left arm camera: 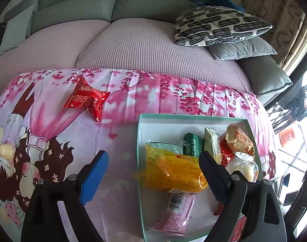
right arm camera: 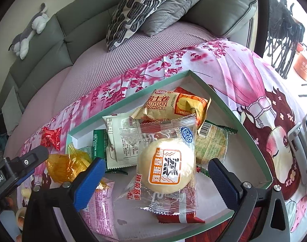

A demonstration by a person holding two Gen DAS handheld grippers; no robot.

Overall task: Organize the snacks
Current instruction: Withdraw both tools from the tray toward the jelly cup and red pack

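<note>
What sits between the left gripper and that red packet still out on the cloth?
Nothing visible. The red packet lies alone on the pink cloth, ahead-left of the open left gripper. The box of snacks is off to the right.

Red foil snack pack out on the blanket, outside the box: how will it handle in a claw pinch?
The red foil pack looks puffy and crinkled, so probably light and compliant; it may crush rather than resist. The glossy film suggests it could slip unless pinched at a crimped end. It lies flat on soft blanket, so rolling seems unlikely, though a push may drag cloth with it.
</note>
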